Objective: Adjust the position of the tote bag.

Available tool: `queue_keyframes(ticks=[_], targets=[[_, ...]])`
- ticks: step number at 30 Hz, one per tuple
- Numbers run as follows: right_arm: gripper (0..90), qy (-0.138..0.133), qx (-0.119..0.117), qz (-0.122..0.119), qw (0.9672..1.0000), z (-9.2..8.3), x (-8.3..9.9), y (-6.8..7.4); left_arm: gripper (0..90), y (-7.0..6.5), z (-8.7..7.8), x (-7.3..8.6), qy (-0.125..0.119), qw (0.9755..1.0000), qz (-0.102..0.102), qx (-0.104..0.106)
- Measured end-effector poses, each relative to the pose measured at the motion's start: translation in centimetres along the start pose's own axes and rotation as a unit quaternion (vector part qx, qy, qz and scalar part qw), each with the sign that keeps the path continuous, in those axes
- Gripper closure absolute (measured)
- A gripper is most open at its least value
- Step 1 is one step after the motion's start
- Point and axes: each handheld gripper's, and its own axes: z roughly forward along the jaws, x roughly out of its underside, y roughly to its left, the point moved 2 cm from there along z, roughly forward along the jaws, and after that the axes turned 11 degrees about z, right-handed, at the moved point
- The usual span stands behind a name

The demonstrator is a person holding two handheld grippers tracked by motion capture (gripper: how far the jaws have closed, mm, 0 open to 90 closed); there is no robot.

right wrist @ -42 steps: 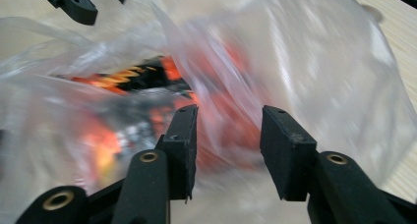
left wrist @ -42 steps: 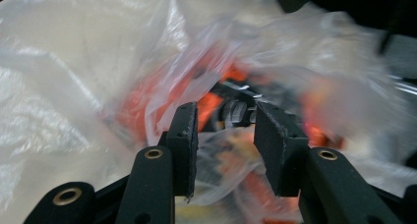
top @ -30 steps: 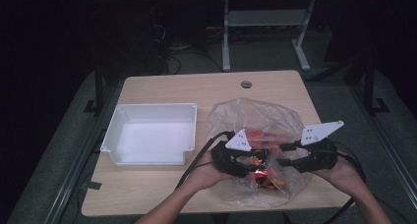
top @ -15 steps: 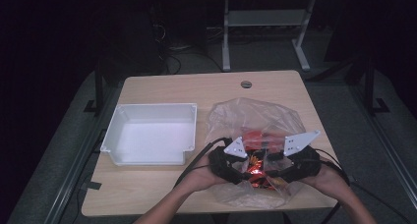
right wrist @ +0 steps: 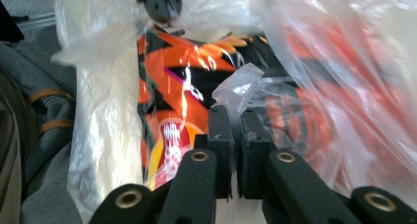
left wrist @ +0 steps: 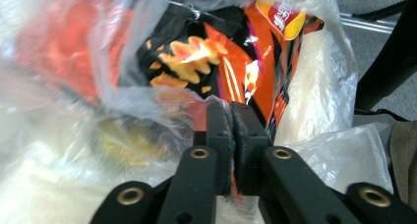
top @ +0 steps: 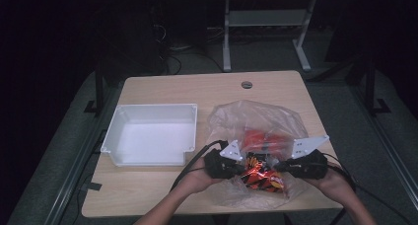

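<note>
Starting left: tray (top: 153,136) sits bare on the worktop (top: 197,89). Left gripper (top: 235,169) and right gripper (top: 277,167) have just closed, fingers pinching the bag (top: 256,119) film at its near mouth. Film looks thin, slippery, tear-prone; snack packet (top: 261,178) inside seems light, crushable. Grip bunched edges.

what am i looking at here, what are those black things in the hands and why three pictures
A person sits at a wooden table holding a two-jaw gripper in each hand: the left gripper and the right gripper. The high view looks down from above the table. The other two pictures come from cameras riding on each gripper, looking along its black jaws. On the table lie an empty white bin and a clear plastic bag holding orange snack packets. Both grippers have just closed, each pinching the bag's thin film near its open edge.
</note>
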Motion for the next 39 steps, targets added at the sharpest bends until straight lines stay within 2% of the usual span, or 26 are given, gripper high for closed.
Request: queue_keyframes(ticks=[3,6,8,14,17,19,20,22,24,25,27,28,34,37,38,39], targets=[[87.7,-0.002,0.003,0.011,0.9999,-0.6,0.7,-0.3,88.8,0.0,-0.3,0.5,0.007,0.9999,-0.010,-0.007],[87.9,-0.001,0.009,0.022,0.9997,-1.0,1.5,-0.7,88.9,0.0,-0.4,1.1,0.013,0.9998,-0.017,-0.006],[88.0,0.006,0.012,0.027,0.9995,-1.1,2.1,-0.9,88.9,-0.1,-0.4,1.6,0.022,0.9995,-0.020,-0.010],[88.1,0.023,0.012,0.037,0.9990,-0.9,3.5,-1.3,88.9,-0.4,0.1,2.9,0.041,0.9988,-0.028,-0.003],[88.0,0.037,0.018,0.039,0.9984,-0.6,4.0,-1.4,88.8,-0.6,0.4,3.2,0.055,0.9982,-0.021,-0.005],[88.1,0.052,0.024,0.041,0.9975,-0.3,4.6,-1.6,88.8,-0.7,0.6,3.4,0.076,0.9971,-0.005,-0.006],[88.0,0.057,0.027,0.040,0.9972,-0.2,4.9,-1.7,88.8,-0.8,0.9,3.5,0.073,0.9972,-0.012,-0.010],[88.1,0.062,0.030,0.045,0.9966,0.0,5.4,-1.8,88.8,-0.8,1.0,3.7,0.092,0.9958,0.001,-0.010],[88.1,0.067,0.031,0.052,0.9959,0.0,5.8,-2.0,88.8,-0.8,1.2,4.1,0.099,0.9950,-0.001,-0.013],[88.1,0.070,0.032,0.054,0.9955,0.0,5.9,-2.0,88.8,-0.8,1.3,4.2,0.096,0.9952,-0.008,-0.014],[88.1,0.072,0.035,0.059,0.9950,0.0,6.3,-2.3,88.7,-0.8,1.4,4.5,0.101,0.9947,-0.009,-0.016],[88.1,0.072,0.036,0.062,0.9948,0.0,6.4,-2.4,88.7,-0.8,1.5,4.6,0.097,0.9950,-0.017,-0.019],[86.4,0.067,0.039,0.073,0.9943,0.0,6.9,-2.8,84.1,-0.5,1.4,4.7,0.098,0.9948,-0.020,-0.021],[80.4,0.055,0.037,0.067,0.9955,-0.4,6.6,-2.5,78.0,-0.6,0.9,4.3,0.071,0.9966,-0.035,-0.024],[78.4,0.048,0.035,0.065,0.9961,-0.6,6.5,-2.3,76.5,-0.6,0.6,4.2,0.070,0.9968,-0.031,-0.024],[76.4,0.046,0.035,0.065,0.9962,-0.8,6.3,-2.1,75.6,-0.5,0.3,4.0,0.058,0.9973,-0.037,-0.025]])
